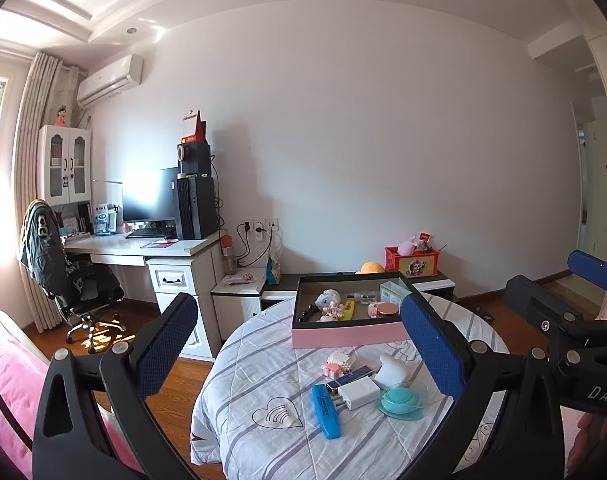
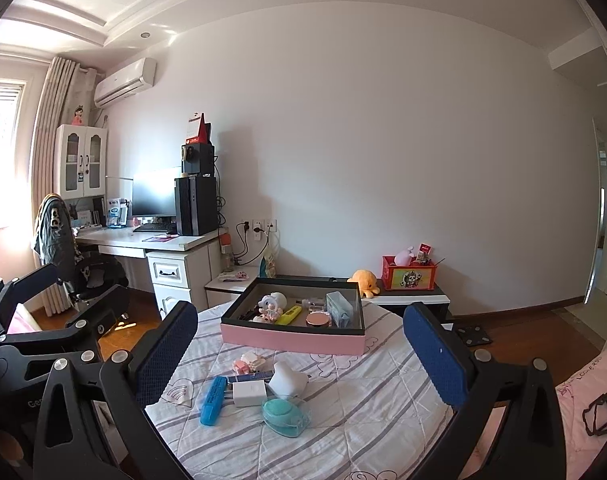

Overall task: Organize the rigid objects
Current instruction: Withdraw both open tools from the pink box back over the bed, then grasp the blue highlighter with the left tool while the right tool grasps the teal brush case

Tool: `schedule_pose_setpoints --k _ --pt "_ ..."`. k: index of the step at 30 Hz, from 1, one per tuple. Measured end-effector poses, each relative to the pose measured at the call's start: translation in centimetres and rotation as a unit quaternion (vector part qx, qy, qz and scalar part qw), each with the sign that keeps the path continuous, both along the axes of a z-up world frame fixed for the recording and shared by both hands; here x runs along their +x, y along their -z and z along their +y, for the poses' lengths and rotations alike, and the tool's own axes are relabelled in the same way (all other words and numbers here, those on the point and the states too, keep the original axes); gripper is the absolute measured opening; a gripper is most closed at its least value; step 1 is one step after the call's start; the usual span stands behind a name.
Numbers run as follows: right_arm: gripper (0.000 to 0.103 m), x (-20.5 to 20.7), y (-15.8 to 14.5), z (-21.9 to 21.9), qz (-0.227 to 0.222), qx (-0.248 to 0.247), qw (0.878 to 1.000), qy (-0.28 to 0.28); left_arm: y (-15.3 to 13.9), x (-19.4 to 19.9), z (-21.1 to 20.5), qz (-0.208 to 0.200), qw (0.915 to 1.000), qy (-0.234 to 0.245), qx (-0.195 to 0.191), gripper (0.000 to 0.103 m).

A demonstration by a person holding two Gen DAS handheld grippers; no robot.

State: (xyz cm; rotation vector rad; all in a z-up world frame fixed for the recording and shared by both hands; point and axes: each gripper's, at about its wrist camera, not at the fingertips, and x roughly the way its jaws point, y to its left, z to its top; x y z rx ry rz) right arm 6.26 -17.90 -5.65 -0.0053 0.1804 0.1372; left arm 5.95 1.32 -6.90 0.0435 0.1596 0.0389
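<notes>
Both tools, left tool (image 1: pixel 299 348) & right tool (image 2: pixel 299 352), are held wide open, empty. Charger (image 2: pixel 249 393) at 6 o'clock of pink box (image 2: pixel 291 340) could be nudged w/ neighbours: items packed tight.

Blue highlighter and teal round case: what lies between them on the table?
A white charger plug lies between the blue highlighter and the teal round case, touching the highlighter; both wrist views show it.

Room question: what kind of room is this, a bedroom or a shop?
Most likely a bedroom that doubles as a study. A computer desk stands by the curtained window, an air conditioner hangs on the wall, and a soft toy sits nearby.
</notes>
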Motion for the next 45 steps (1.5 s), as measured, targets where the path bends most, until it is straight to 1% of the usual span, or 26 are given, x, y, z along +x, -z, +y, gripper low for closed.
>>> schedule_pose_setpoints --k 3,7,9,12,15,19,23,26,32,34,37,38,40,41,42,43,45 --pt "0.103 0.1 0.2 -0.1 0.003 0.000 1.000 0.002 0.2 0.3 -0.2 0.006 1.0000 0.003 -0.001 0.103" --pt "0.103 0.7 0.9 -0.1 0.014 0.000 1.000 0.003 1.1 1.4 -0.3 0.027 0.9996 0.008 0.001 0.103" --pt "0.103 1.2 1.6 -0.1 0.024 0.000 1.000 0.003 1.9 2.1 -0.4 0.038 0.9992 0.010 0.002 0.103" --pt "0.103 2.5 3.0 -0.1 0.044 -0.004 0.999 0.002 3.8 3.6 -0.2 0.070 0.9974 0.018 0.000 0.103" --pt "0.103 4.2 5.2 -0.1 0.075 -0.007 0.997 0.004 6.5 5.4 0.1 0.112 0.9935 0.021 -0.004 0.103" --pt "0.103 6.9 9.0 0.3 0.124 -0.014 0.992 0.001 10.2 7.8 0.3 0.167 0.9858 0.014 0.004 0.103" --pt "0.103 9.4 12.4 0.5 0.169 -0.016 0.985 -0.005 13.0 9.8 0.4 0.207 0.9783 0.005 0.010 0.103" --pt "0.103 11.0 14.2 0.8 0.191 -0.014 0.981 -0.012 14.6 11.2 0.8 0.233 0.9724 -0.002 0.012 0.103" --pt "0.103 14.1 17.3 1.4 0.237 -0.004 0.971 -0.038 17.0 13.5 1.8 0.271 0.9624 -0.010 0.010 0.103" --pt "0.103 14.8 18.2 1.6 0.251 0.001 0.967 -0.048 17.4 14.0 2.2 0.274 0.9617 -0.008 0.004 0.103" --pt "0.103 15.8 18.7 1.4 0.260 0.010 0.964 -0.061 17.5 14.4 2.5 0.273 0.9621 -0.004 -0.008 0.103" --pt "0.101 16.1 18.8 1.4 0.262 0.011 0.963 -0.063 17.5 14.6 2.5 0.273 0.9620 -0.001 -0.009 0.103" --pt "0.087 16.8 19.1 1.4 0.271 0.008 0.960 -0.071 17.5 14.8 2.2 0.280 0.9596 0.027 -0.012 0.103" --pt "0.075 17.1 19.5 1.5 0.280 0.003 0.957 -0.078 17.6 14.8 1.8 0.283 0.9583 0.039 -0.011 0.103" --pt "0.068 17.2 19.7 1.7 0.285 -0.001 0.955 -0.085 17.6 14.8 1.2 0.283 0.9580 0.047 -0.006 0.103" --pt "0.068 17.0 19.7 1.7 0.279 -0.007 0.957 -0.083 17.8 14.8 0.5 0.282 0.9580 0.051 0.004 0.103" --pt "0.068 17.0 19.6 1.6 0.279 -0.014 0.957 -0.082 18.1 15.0 -0.1 0.283 0.9579 0.049 0.011 0.103"
